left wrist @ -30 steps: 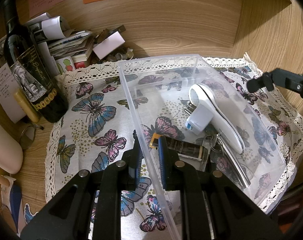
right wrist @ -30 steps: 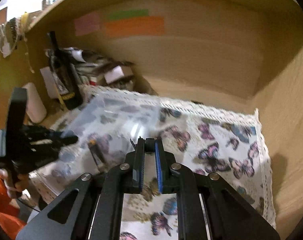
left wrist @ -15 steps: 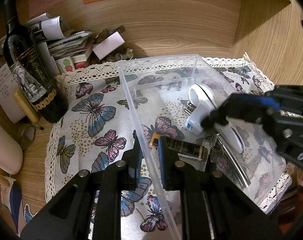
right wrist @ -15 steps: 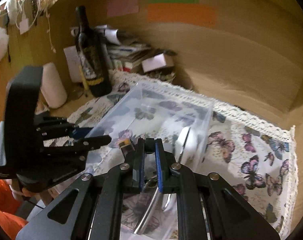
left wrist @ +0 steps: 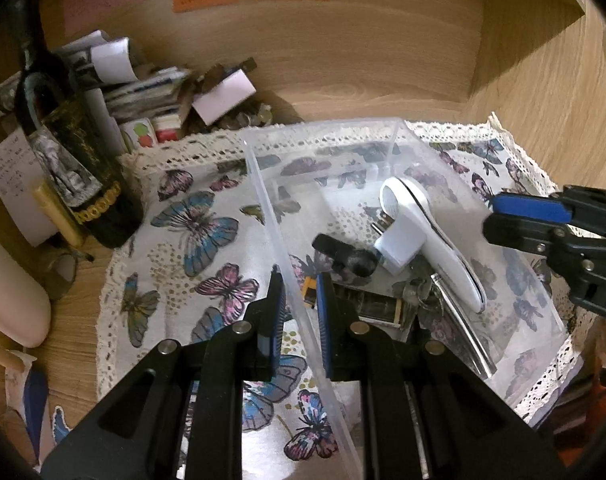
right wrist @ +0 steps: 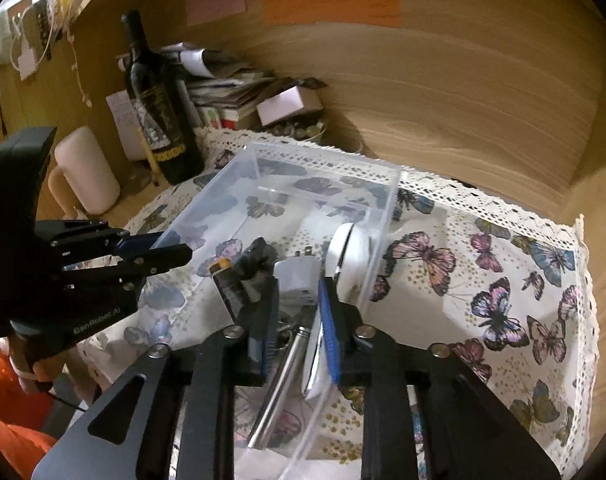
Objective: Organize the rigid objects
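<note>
- Left of the clear plastic box (left wrist: pixel 263 184), a dark wine bottle (left wrist: pixel 75 168) stands upright at the cloth's edge, with a pile of papers (left wrist: pixel 143 88) behind it.
- The butterfly cloth (left wrist: pixel 191 240) lies under the box.
- The left gripper (left wrist: pixel 297 312) straddles the box's left wall, one finger outside and one inside, pinching that wall with a narrow gap.
- Inside the box, a small black piece (left wrist: pixel 345 254) lies near the left wall, touching a white handled tool (left wrist: pixel 427 240) to its right.
- A dark bar with an orange tip (right wrist: pixel 227 284) lies at the near end.
- The right gripper (right wrist: pixel 299 312) hangs over the box's near right corner, jaws slightly apart, gripping nothing.
</note>
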The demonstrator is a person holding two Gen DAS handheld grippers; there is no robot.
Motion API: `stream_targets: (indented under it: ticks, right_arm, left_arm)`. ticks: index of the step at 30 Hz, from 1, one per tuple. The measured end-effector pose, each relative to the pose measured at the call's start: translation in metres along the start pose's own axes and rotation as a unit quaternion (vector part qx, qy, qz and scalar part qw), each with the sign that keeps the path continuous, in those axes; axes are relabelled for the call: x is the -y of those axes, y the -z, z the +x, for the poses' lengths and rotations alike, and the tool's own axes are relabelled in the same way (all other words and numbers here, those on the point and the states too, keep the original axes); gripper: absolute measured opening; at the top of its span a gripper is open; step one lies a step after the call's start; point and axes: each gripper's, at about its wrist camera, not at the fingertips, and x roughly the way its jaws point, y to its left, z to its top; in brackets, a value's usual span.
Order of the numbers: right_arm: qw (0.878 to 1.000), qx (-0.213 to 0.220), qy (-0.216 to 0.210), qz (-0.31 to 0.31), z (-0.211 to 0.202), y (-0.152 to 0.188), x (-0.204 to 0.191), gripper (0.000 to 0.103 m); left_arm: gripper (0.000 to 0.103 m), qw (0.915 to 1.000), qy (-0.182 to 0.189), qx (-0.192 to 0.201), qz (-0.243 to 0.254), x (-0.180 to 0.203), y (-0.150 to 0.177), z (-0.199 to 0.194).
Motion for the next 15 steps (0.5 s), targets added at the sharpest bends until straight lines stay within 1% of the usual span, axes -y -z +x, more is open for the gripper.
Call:
stream_targets:
  ticks: [3,5,6,7,8,9,10,11,12,13,14,15]
  right_arm:
    - [1.000,0.012,0.005,0.007,-0.009,0.002,0.004,0.028]
    - [1.000,0.024,0.008,0.012,-0.017,0.003,0.006,0.033]
    - [0.999,0.030,0.010,0.014,-0.021,0.004,0.007,0.035]
    - [0.999,0.037,0.012,0.016,-0.026,0.004,0.008,0.039]
    - [0.999,0.045,0.014,0.017,-0.032,0.005,0.008,0.042]
    - [0.998,0.054,0.016,0.019,-0.038,0.006,0.008,0.045]
    - [0.998,0.062,0.018,0.020,-0.043,0.006,0.008,0.053]
    - [0.997,0.073,0.022,0.021,-0.051,0.007,0.008,0.060]
    - [0.996,0.085,0.026,0.021,-0.057,0.008,0.008,0.064]
    - [0.994,0.099,0.033,0.021,-0.066,0.010,0.007,0.071]
    - [0.993,0.109,0.038,0.021,-0.072,0.011,0.007,0.077]
    - [0.992,0.120,0.042,0.023,-0.078,0.012,0.006,0.080]
  left_arm:
    - [0.014,0.9998,-0.008,0.020,0.001,0.001,-0.004,-0.014]
    - [0.014,0.9993,-0.010,0.037,0.003,0.004,-0.007,-0.025]
    - [0.015,0.9989,-0.010,0.045,0.004,0.005,-0.009,-0.031]
    - [0.018,0.9984,-0.012,0.055,0.004,0.008,-0.011,-0.037]
    - [0.028,0.9977,-0.010,0.067,0.004,0.010,-0.012,-0.044]
    - [0.034,0.9967,-0.010,0.080,0.003,0.012,-0.013,-0.051]
    - [0.044,0.9957,-0.010,0.092,0.003,0.014,-0.013,-0.057]
    - [0.052,0.9942,-0.011,0.107,0.003,0.016,-0.014,-0.064]
    - [0.058,0.9927,-0.013,0.120,0.004,0.019,-0.015,-0.070]
    - [0.061,0.9907,-0.015,0.135,0.004,0.023,-0.015,-0.077]
    - [0.069,0.9883,-0.016,0.152,0.004,0.026,-0.014,-0.086]
    - [0.078,0.9869,-0.015,0.161,0.004,0.028,-0.014,-0.091]
